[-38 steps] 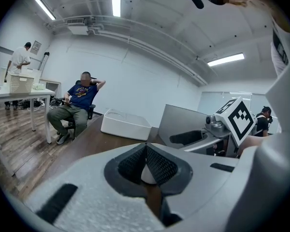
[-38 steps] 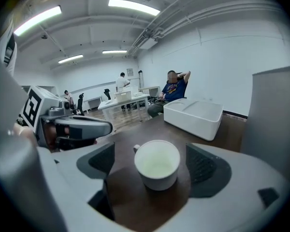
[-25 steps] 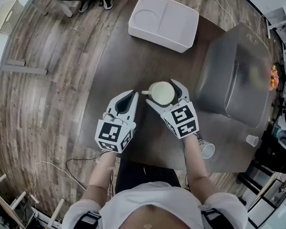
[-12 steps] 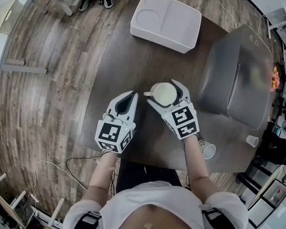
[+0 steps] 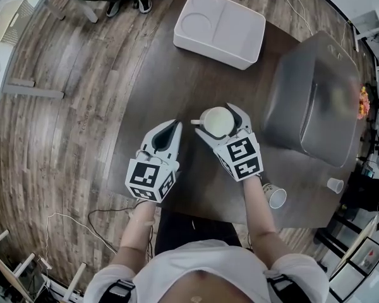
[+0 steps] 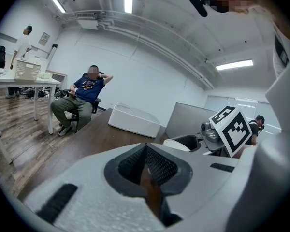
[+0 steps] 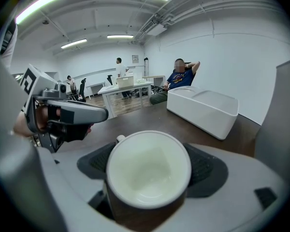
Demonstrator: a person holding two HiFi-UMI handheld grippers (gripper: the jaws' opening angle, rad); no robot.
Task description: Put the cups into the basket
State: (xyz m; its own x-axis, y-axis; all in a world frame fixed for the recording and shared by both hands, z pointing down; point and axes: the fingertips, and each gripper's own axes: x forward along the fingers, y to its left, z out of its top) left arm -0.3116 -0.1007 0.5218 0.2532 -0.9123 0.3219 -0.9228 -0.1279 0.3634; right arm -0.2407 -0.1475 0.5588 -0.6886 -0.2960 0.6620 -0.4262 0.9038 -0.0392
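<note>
A cream mug (image 5: 216, 122) with a small handle sits between the jaws of my right gripper (image 5: 217, 124), which is shut on it above the dark table (image 5: 177, 74). In the right gripper view the mug (image 7: 148, 170) faces mouth up and is empty. My left gripper (image 5: 175, 126) hovers just left of it, shut and holding nothing; its pads (image 6: 146, 151) meet at the tip. The white basket (image 5: 220, 29) stands at the table's far edge, also seen as the basket (image 7: 203, 108). A second cup (image 5: 276, 197) lies near the front right edge by my right forearm.
A tall grey box (image 5: 312, 100) fills the table's right side. A small paper cup (image 5: 333, 185) sits beyond the table's right corner. A seated person (image 6: 84, 98) is past the far end, near a white desk (image 6: 19, 81).
The right gripper and its mug have drifted very slightly right. The left gripper has stayed put.
</note>
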